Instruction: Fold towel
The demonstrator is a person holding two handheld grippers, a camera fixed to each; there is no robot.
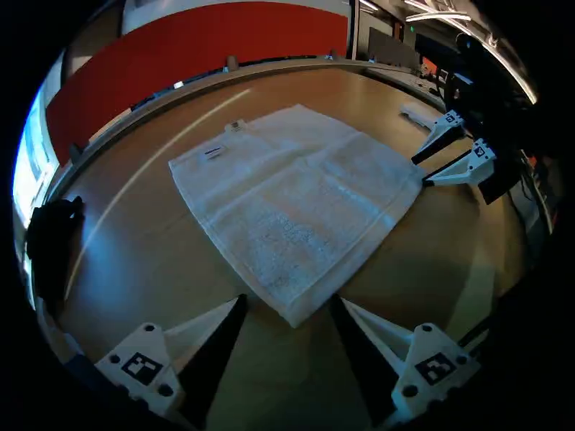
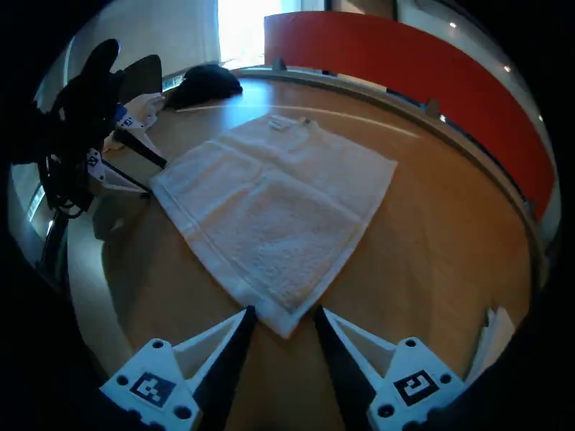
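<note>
Towel, white terry, lies flat on the wooden tabletop, roughly mid-surface. It looks folded over once, with an upper layer covering most of a lower one, and a small label on the far exposed strip.

Left tool: fingers apart, low over the tabletop. The near towel corner sits between the two tips. No clamp; I can't tell whether either tip touches the cloth.

Right tool: same picture in the right gripper view. Fingers are apart and a towel corner pokes into the gap between the tips, with nothing gripped.

Each tool also shows in the other's camera. In the left gripper view the right tool is at the towel's right-hand corner, fingers spread either side of it. In the right gripper view the left tool is at the left-hand corner, also spread.

So the tools are on two adjacent corners along one edge of the towel.

Around it: a red wall panel behind the tabletop's curved far edge, a black object near the tabletop edge, and a white folded item well apart from the towel.
</note>
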